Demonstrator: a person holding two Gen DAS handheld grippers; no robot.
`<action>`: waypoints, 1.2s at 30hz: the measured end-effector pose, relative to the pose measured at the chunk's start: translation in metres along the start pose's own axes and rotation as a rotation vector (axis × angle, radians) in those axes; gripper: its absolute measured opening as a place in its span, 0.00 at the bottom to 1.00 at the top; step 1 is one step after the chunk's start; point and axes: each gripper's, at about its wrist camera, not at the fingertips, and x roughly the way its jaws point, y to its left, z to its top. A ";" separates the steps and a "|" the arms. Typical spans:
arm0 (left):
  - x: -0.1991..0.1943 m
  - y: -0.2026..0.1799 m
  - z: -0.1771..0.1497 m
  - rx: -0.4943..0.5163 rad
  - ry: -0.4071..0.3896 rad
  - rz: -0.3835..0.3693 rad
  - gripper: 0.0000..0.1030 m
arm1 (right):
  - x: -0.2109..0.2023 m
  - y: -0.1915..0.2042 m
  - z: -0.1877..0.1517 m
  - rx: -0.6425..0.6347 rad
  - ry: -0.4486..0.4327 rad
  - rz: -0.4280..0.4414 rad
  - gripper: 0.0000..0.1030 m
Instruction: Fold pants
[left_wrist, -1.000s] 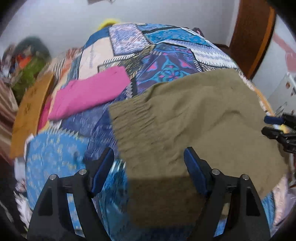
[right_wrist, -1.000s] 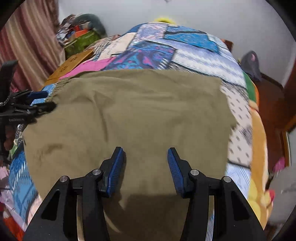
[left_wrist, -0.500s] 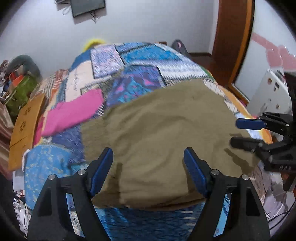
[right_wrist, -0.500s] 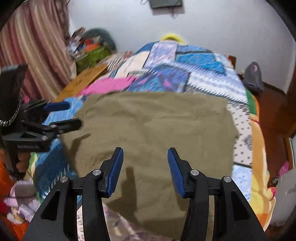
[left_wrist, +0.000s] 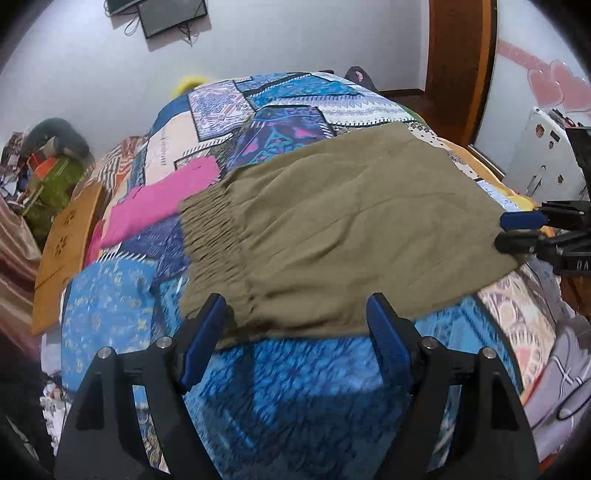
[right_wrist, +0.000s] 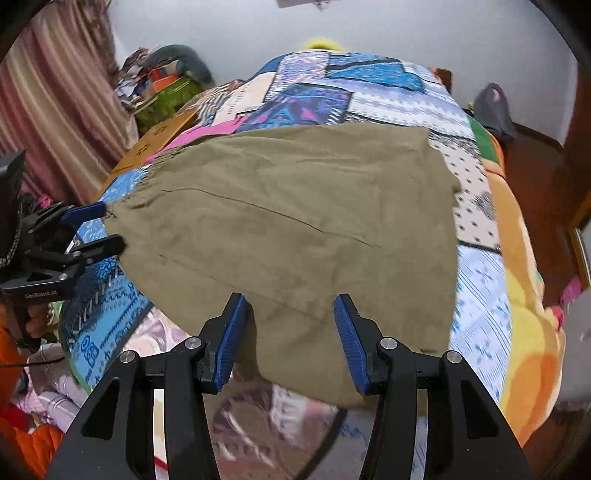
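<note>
Olive-green pants (left_wrist: 332, 229) lie folded flat on the patchwork bed, elastic waistband (left_wrist: 214, 240) at the left; they also show in the right wrist view (right_wrist: 295, 221). My left gripper (left_wrist: 295, 332) is open and empty, just short of the pants' near edge by the waistband. It also shows at the left of the right wrist view (right_wrist: 98, 230). My right gripper (right_wrist: 291, 332) is open and empty over the pants' near hem. It appears at the right of the left wrist view (left_wrist: 517, 232), beside the pants' right edge.
A folded pink cloth (left_wrist: 162, 195) lies on the bed left of the waistband. A wooden board (left_wrist: 66, 251) leans at the bed's left side. Clutter and a striped curtain (right_wrist: 55, 110) stand left; a white cabinet (left_wrist: 543, 151) and wooden door frame (left_wrist: 461, 62) stand right.
Both grippers have drawn back from the pants toward me and stay open. The pants lie flat where they were.
</note>
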 end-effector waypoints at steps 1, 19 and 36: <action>-0.002 0.006 -0.004 -0.021 0.007 -0.002 0.76 | -0.004 -0.001 -0.001 0.003 -0.006 -0.016 0.45; 0.014 0.020 -0.026 -0.316 0.125 -0.304 0.93 | -0.006 0.042 0.026 -0.110 -0.132 -0.016 0.45; 0.056 0.054 0.017 -0.515 0.207 -0.461 0.96 | 0.027 0.033 0.018 -0.098 -0.040 0.026 0.45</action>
